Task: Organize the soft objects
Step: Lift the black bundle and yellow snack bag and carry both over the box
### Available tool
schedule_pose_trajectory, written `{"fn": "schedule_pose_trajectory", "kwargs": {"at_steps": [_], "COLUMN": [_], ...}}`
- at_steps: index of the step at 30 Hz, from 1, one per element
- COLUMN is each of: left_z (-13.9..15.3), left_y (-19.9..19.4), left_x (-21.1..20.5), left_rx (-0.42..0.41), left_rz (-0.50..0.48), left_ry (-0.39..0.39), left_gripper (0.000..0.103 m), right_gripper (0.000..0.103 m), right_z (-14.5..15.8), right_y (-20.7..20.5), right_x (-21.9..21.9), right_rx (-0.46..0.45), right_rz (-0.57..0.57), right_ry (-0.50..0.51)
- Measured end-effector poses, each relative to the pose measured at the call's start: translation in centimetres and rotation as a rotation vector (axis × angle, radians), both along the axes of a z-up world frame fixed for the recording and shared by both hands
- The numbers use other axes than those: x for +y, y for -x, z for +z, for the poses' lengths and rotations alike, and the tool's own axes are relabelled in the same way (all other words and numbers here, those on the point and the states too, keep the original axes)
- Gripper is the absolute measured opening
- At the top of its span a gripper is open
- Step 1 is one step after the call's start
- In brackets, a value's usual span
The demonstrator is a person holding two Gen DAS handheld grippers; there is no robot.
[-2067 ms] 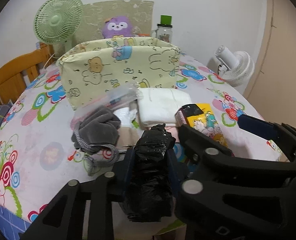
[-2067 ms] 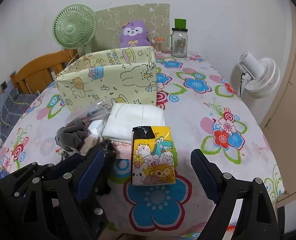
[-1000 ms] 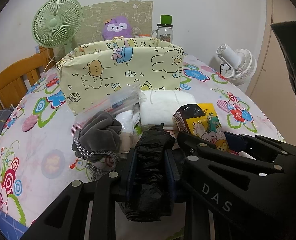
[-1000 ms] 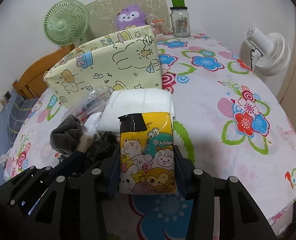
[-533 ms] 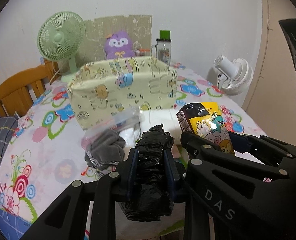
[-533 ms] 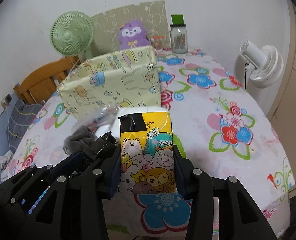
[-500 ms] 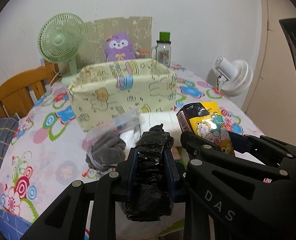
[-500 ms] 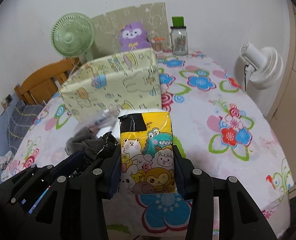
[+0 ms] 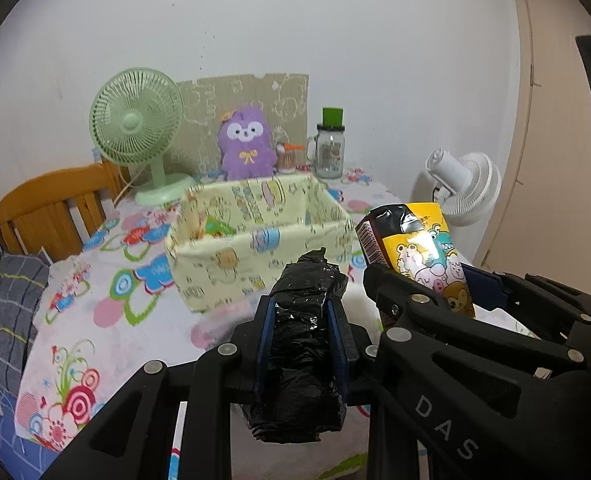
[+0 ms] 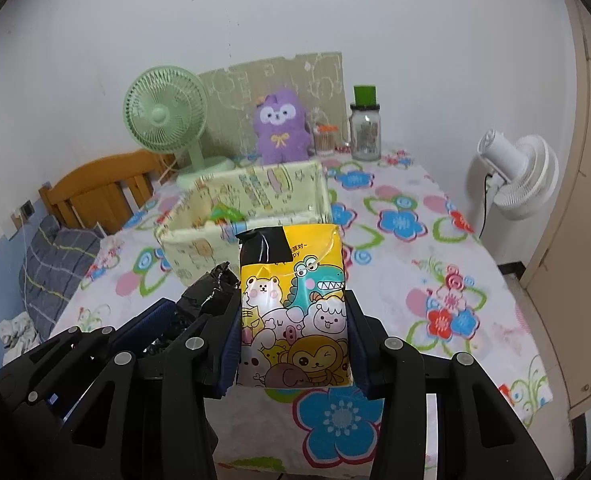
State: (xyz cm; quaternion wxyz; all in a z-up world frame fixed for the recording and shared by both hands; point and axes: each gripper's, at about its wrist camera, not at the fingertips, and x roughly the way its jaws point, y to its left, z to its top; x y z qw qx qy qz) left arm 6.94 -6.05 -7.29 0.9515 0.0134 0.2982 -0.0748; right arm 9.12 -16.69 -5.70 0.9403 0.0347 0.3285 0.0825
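My left gripper [image 9: 300, 322] is shut on a crumpled black plastic bag [image 9: 301, 344], held up above the table. Beside it on the right, my right gripper [image 10: 294, 328] is shut on a yellow tissue pack with cartoon animals [image 10: 295, 312]; this pack [image 9: 419, 252] also shows in the left wrist view. Beyond both stands the pale yellow fabric box [image 9: 255, 236] with cartoon prints, open at the top, with something green inside [image 10: 225, 213]. The grey cloth and white folded item on the table are hidden behind the grippers.
A green desk fan [image 9: 135, 124], a purple plush toy [image 9: 247, 144] and a glass jar with green lid [image 9: 329, 148] stand at the table's far edge. A white fan [image 10: 515, 176] stands off the right side. A wooden chair back [image 9: 51, 208] is at the left.
Both grippers rose with their loads and tipped up, so the fabric box's inside now shows. The right gripper closed on the tissue pack about a second ago.
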Motion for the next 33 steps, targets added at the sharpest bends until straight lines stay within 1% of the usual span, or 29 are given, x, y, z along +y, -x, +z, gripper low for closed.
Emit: {"fn": "schedule_pose_trajectory", "kwargs": {"at_steps": [10, 18, 27, 33], "left_z": [3.0, 4.6, 5.3, 5.0], "left_y": [-0.5, -2.2, -5.1, -7.3], "left_x": [0.7, 1.2, 2.2, 2.7], "left_rx": [-0.051, -0.075, -0.086, -0.083], "left_rz": [0.013, 0.019, 0.041, 0.053], "left_ry": [-0.008, -0.011, -0.011, -0.016], "left_gripper": [0.026, 0.026, 0.026, 0.026], "right_gripper": [0.049, 0.049, 0.049, 0.049], "right_z": [3.4, 5.2, 6.2, 5.9], "right_y": [-0.3, -1.8, -4.8, -7.2], "right_x": [0.6, 1.2, 2.1, 2.6], "right_rx": [-0.055, -0.081, -0.085, -0.077], "right_rz": [0.006, 0.007, 0.033, 0.038], "right_ry": [0.006, 0.017, 0.020, 0.023]}}
